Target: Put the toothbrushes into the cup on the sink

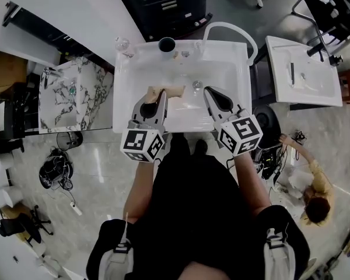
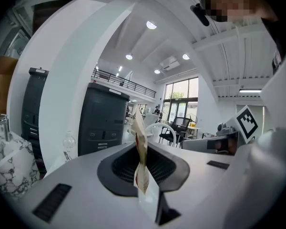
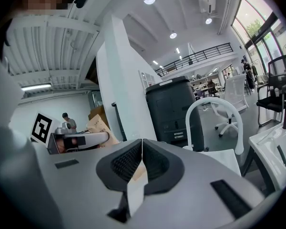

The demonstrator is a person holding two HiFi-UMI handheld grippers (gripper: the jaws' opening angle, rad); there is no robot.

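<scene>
Person's dark torso (image 1: 198, 203) sits low in frame. Beyond it, left gripper (image 1: 160, 93) is clamped on a flat beige toothbrush pack (image 1: 174, 91) over the sink (image 1: 123, 98) basin; right gripper (image 1: 209, 90) beside it, jaws together, empty. Dark cup (image 1: 167, 44) stands on the sink's back rim, well apart from both.

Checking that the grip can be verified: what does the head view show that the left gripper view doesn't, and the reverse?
Head view only: the dark cup standing on the back rim of the sink, and the basin's drain.

Left gripper view only: the left gripper with its jaws pressed onto the edge of a thin tan packet that has red print on it.

Both: the packet, the right gripper with its marker cube, and the white arched faucet.
</scene>
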